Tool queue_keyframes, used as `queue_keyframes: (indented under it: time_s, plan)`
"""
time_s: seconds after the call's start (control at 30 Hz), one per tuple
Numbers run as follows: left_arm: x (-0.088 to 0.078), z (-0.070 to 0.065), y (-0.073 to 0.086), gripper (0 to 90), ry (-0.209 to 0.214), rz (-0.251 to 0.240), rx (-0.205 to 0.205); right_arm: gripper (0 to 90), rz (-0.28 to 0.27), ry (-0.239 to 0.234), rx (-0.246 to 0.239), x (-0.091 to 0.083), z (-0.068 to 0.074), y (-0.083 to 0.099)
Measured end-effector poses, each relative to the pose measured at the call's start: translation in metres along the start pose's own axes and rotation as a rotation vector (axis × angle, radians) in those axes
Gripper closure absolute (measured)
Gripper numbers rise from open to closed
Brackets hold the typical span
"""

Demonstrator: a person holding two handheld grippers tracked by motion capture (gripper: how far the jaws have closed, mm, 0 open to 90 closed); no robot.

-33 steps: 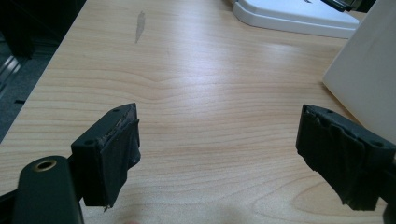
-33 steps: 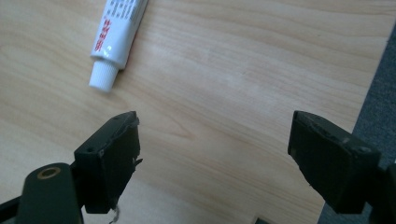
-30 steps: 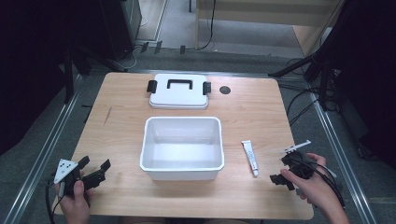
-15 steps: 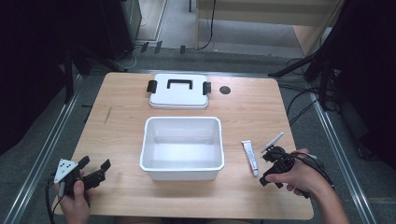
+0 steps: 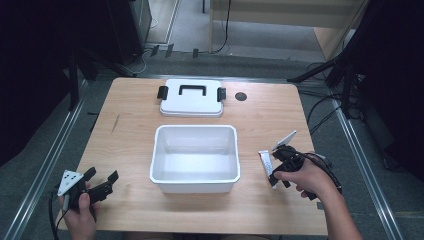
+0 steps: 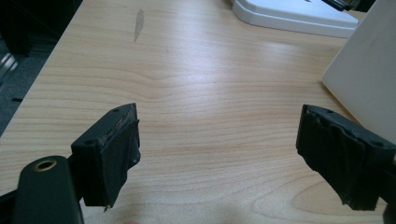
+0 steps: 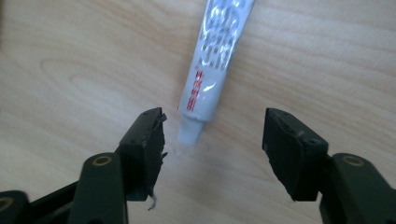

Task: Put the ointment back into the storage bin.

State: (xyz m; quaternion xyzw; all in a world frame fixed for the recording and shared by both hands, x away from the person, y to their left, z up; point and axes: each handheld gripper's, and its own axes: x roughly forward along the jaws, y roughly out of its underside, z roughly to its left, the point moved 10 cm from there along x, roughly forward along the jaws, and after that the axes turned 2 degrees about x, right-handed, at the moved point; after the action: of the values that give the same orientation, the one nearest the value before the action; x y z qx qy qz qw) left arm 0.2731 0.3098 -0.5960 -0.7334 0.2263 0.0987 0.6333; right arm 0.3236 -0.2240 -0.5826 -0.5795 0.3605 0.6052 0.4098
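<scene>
We start with the wooden tabletop, and at its centre sits the open white bin, empty as far as we can see. Beyond it, at the far edge, lies the white lid with its black handle and clips.

Now to the right of the bin: a small white tube with red print lies flat on the wood, just beside the bin's right wall. Its long axis runs near to far, cap at the near end.

We see the right gripper right over it, fingers spread wide and gripping nothing. In the right gripper view the tube's cap sits between the two fingers, nearer the left one, with the body running straight away from them. We judge a short push forward and a squeeze would catch it across its width.

The left gripper rests at the near left corner, well apart from the tube, fingers open and empty over bare wood. The right hand is plainly the nearer one.
</scene>
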Motion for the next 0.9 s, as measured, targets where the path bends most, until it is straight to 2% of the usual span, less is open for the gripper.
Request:
queue_keyframes:
  time_s: [0.07,0.23,0.33,0.57,0.9]
  plan:
    - [0.000,0.000,0.000,14.3,0.000,0.000,0.000,44.3,0.000,0.021,0.015,0.002,-0.002,-0.005]
    - [0.000,0.000,0.000,14.3,0.001,0.001,0.000,50.3,0.009,0.038,0.064,0.007,-0.002,-0.014]
    - [0.000,0.000,0.000,14.3,0.001,0.001,0.000,52.7,-0.004,0.033,0.072,0.008,0.000,-0.021]
    - [0.000,0.000,0.000,14.3,0.001,-0.002,-0.003,58.9,0.004,0.043,0.076,0.013,0.003,-0.030]
    - [0.000,0.000,-0.001,14.3,0.002,-0.005,-0.005,69.2,0.038,0.065,0.076,0.021,0.004,-0.035]
